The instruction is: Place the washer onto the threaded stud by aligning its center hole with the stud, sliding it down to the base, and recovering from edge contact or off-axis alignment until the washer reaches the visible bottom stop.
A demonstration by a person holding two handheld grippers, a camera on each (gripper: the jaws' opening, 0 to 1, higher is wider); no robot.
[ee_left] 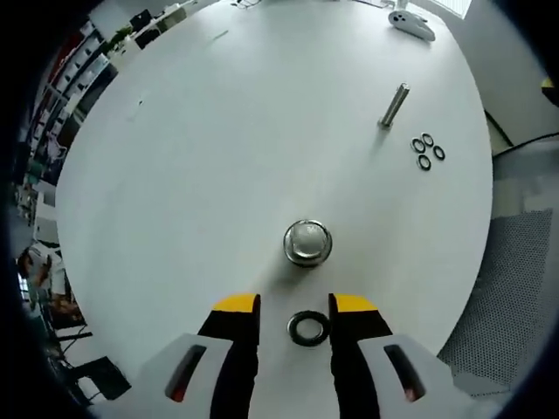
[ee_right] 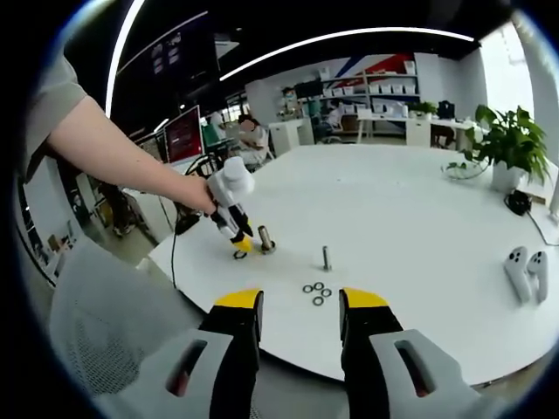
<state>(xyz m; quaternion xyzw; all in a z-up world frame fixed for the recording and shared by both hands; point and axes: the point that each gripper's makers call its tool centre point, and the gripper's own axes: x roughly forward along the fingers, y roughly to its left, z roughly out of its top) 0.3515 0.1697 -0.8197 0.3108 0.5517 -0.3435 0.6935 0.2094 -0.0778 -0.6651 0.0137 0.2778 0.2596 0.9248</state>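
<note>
In the left gripper view I look straight down on a shiny metal stud (ee_left: 307, 242) standing on the white table (ee_left: 192, 175). A black washer (ee_left: 308, 328) lies flat on the table just short of it, between my left gripper's (ee_left: 294, 307) open yellow-tipped jaws and close against the right one. The right gripper view shows that left gripper (ee_right: 240, 243), held by a hand, tipped down over the washer (ee_right: 239, 254) beside the stud (ee_right: 265, 239). My right gripper (ee_right: 300, 305) is open and holds nothing, hanging off the table's near edge.
A second stud (ee_left: 394, 106) (ee_right: 326, 257) stands further along, with several small black washers (ee_left: 427, 150) (ee_right: 316, 293) next to it. White controllers (ee_right: 524, 266) lie at the right, a potted plant (ee_right: 511, 140) behind them. A mesh chair (ee_left: 515, 288) sits beside the table edge.
</note>
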